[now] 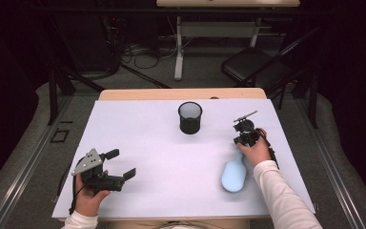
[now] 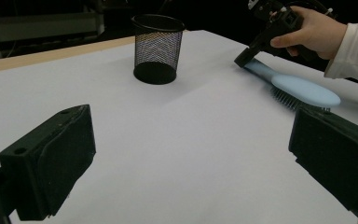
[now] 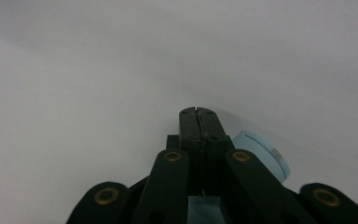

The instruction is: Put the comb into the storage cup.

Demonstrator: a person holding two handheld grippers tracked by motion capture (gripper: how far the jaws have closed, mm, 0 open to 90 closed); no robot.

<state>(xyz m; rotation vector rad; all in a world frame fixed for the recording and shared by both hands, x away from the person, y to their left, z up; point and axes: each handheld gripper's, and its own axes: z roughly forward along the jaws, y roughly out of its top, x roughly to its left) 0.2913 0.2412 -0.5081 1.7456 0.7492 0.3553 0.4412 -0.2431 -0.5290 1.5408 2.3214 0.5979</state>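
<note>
I note the brush [image 1: 233,175] lying on the bench [image 1: 162,191] at right, my right tool [image 1: 242,142] clamped on its handle. My left tool [image 1: 122,164] rests spread wide, empty. A mesh cup [image 1: 190,117] stands well apart; nothing obstructs.

The long plastic hairbrush [image 1: 234,175] was pale blue with dark bristles. The round wire-mesh cup [image 1: 190,117] was black, finely gridded. The flat counter [image 1: 171,157] was white with a tan wooden edge. Both grippers' jaws were black.
</note>
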